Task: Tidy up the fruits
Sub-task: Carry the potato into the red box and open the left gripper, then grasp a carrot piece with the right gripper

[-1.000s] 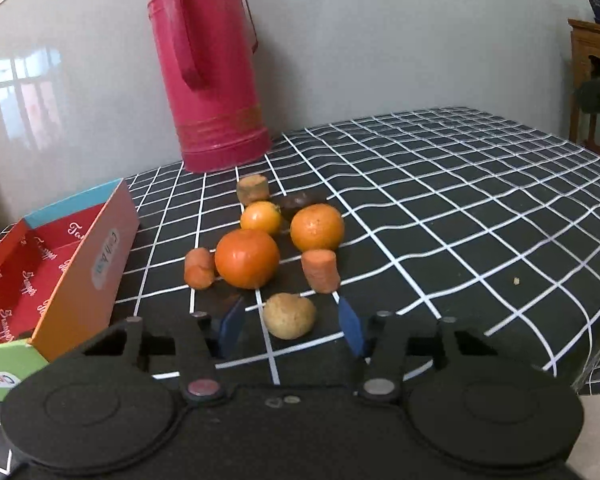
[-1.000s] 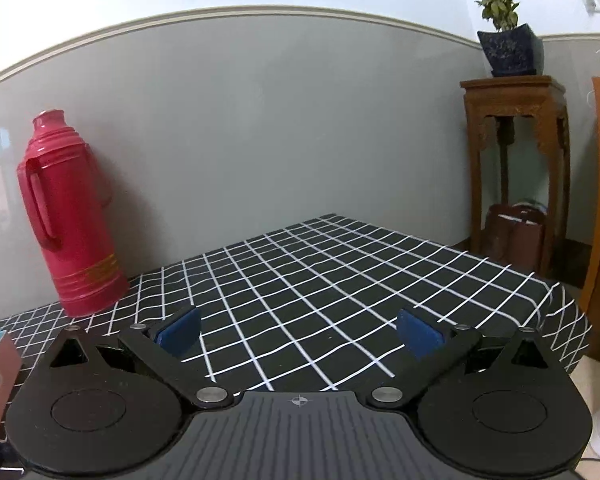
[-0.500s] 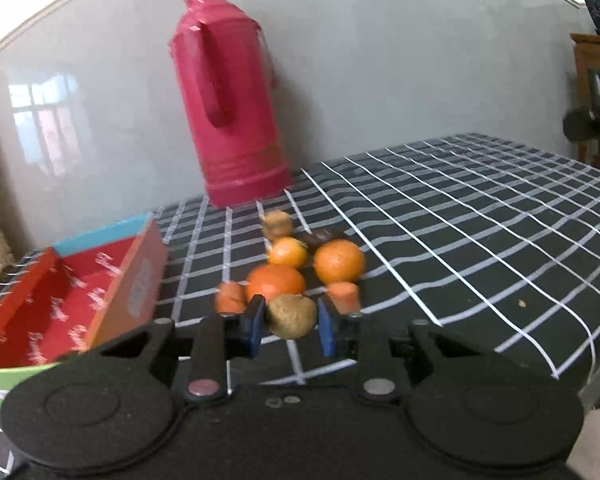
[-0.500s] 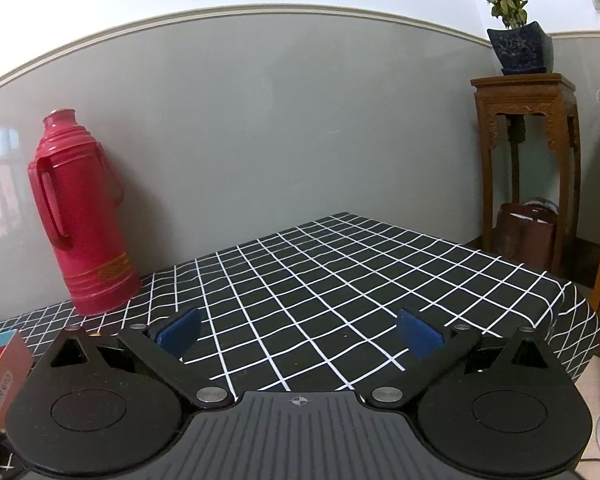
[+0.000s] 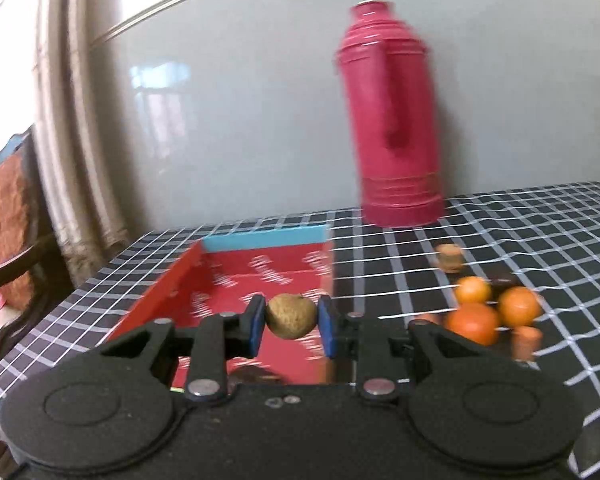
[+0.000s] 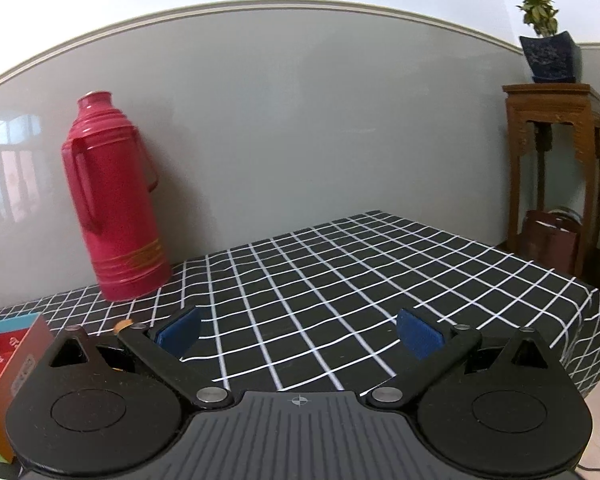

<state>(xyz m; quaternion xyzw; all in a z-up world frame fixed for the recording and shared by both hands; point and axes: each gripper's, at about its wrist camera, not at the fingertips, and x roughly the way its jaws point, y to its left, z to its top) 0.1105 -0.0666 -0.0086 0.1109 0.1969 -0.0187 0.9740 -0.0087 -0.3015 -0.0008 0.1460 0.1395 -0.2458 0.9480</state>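
A small round brown fruit (image 5: 291,316) is pinched between the blue pads of my left gripper (image 5: 292,322), which is shut on it and holds it in the air over the open red cardboard box (image 5: 260,276). To the right on the checked tablecloth lie three oranges (image 5: 471,322), a couple of carrot pieces (image 5: 526,340), a brown chunk (image 5: 449,263) and a dark item partly hidden behind the oranges. My right gripper (image 6: 298,330) is open over bare cloth, nothing between its fingers. The box's corner (image 6: 16,356) shows at the left edge of the right wrist view.
A tall pink thermos (image 5: 392,120) stands at the back of the table against the grey wall, also seen as the thermos (image 6: 112,200) in the right wrist view. A wooden stand (image 6: 556,168) with a potted plant (image 6: 548,48) is beyond the table's right edge. A curtain (image 5: 72,140) hangs at left.
My left gripper closed on the brown fruit, lifted it off the cloth and swung left until it hangs over the red box. The right gripper drifted slightly and stays open.
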